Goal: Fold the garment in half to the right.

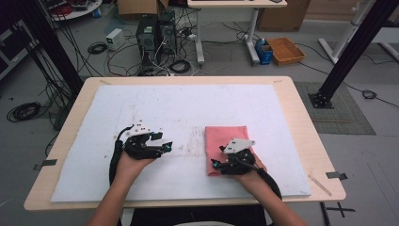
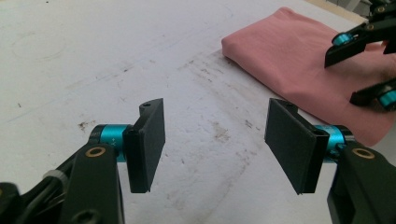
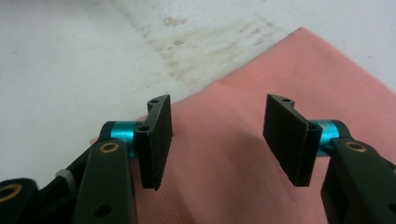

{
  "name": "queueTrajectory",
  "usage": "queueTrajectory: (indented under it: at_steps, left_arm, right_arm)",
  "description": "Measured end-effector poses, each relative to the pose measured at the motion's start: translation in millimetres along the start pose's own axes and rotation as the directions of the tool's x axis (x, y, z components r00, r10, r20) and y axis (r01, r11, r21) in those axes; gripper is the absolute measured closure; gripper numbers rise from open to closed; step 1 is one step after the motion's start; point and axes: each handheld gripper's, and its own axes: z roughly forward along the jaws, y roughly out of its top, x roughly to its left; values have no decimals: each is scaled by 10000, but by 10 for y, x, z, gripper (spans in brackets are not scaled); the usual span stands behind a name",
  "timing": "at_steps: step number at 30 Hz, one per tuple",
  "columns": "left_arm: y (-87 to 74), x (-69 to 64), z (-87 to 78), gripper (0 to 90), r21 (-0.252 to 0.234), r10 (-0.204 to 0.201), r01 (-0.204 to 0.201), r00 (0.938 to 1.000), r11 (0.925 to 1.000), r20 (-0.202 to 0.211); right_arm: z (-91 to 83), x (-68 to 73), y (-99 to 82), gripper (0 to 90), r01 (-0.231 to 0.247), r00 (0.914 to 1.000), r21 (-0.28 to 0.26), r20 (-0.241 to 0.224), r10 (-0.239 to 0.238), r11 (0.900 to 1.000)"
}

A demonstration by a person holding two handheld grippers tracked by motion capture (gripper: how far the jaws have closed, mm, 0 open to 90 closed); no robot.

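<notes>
Forearms enter the high view from 6 o'clock, each hand carrying a gripper over the white mat [image 1: 155, 101] on the wooden table [image 1: 301, 117]. At 4 o'clock of the mat's middle lies the pink cloth [image 1: 223, 136], folded into a rectangle whose long axis runs from 12 to 6 o'clock. Over its near half hangs the right gripper [image 1: 215, 164], jaws parted and pointing toward 9 o'clock, near the cloth's left edge. Pointing toward 3 o'clock, the left gripper [image 1: 165, 146] sits well apart from the cloth with bare, scuffed mat between them. So the right hand is plainly the nearer one. Beyond the table stand computer towers [image 1: 156, 30], loose cables and an orange bin [image 1: 285, 50], none of them in the way.

Black pads of the left gripper [image 2: 215, 144] rise in the left gripper view, standing open with nothing between them but stained mat. From them the pink cloth [image 2: 289, 65] lies at 1 o'clock, and the right gripper [image 2: 369, 70] hovers over its far end, jaws apart.

Parted pads of the right gripper [image 3: 217, 140] frame the right gripper view, empty, with the pink cloth [image 3: 233, 168] directly beneath and its edge running from 8 to 1 o'clock. Nothing blocks a descent; my judgement is that the right gripper could pinch that edge at once, while the left would first have to cross the bare mat.
</notes>
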Motion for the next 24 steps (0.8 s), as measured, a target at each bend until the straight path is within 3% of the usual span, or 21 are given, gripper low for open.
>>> queueTrajectory:
  at_steps: [5,12,15,21,24]
  left_arm:
    - [1,-25,13,381,24,55,-55,10000,10000,33]
    - [-2,-15,2,377,45,58,-59,10000,10000,26]
    - [0,-5,-3,376,-15,75,-75,9999,10000,91]
    - [7,25,-23,363,-233,-23,24,10000,9997,35]
    - [11,34,-53,361,-321,-23,22,10000,9995,-12]
  right_arm:
    - [52,98,-22,429,307,9994,68,130,-308,9995]
    - [-48,32,9,367,283,9996,-308,55,-282,9991]
    - [-167,-85,56,336,265,9995,-742,175,-253,9969]
    - [-391,-495,156,307,-843,9946,-1599,461,927,9835]
    - [-450,-640,157,307,-1046,9897,-1808,774,1202,9779]
